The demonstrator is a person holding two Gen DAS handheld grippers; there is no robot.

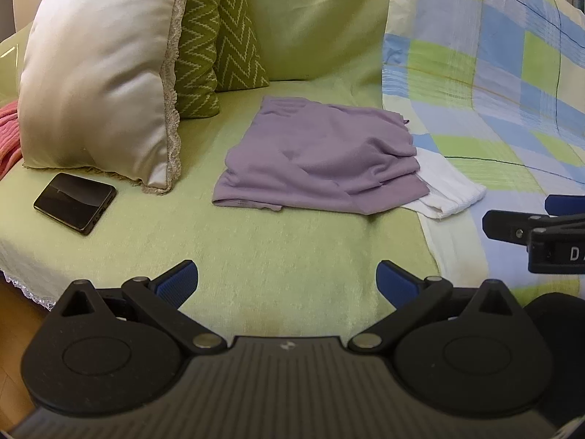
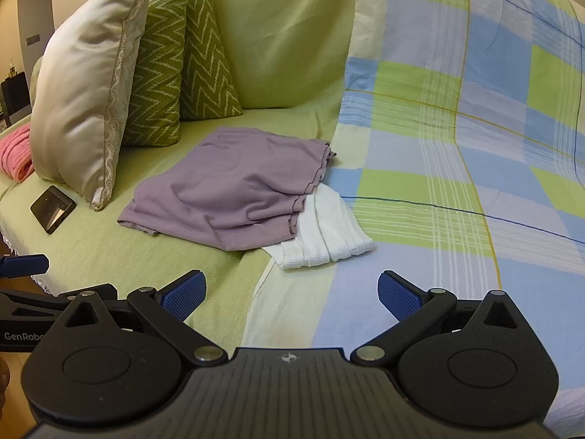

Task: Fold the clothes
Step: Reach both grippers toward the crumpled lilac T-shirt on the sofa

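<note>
The purple garment [image 2: 234, 190] lies folded in layers mid-seat on the sofa [image 2: 109, 256], overlapping a white garment [image 2: 329, 234] toward the front edge. Both the left gripper [image 1: 287, 280] and right gripper [image 2: 291, 291] hang spread apart and empty off the front edge, so nothing disturbs the stack.

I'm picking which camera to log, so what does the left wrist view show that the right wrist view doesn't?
Only the left wrist view shows the left tool head-on, open and empty.

Only the right wrist view shows the right tool head-on, likewise open, plus dark furniture in the background room.

Both show the folded purple garment lying on the white garment, the phone, the satin cushion, the zigzag cushions and the checked blanket.
</note>
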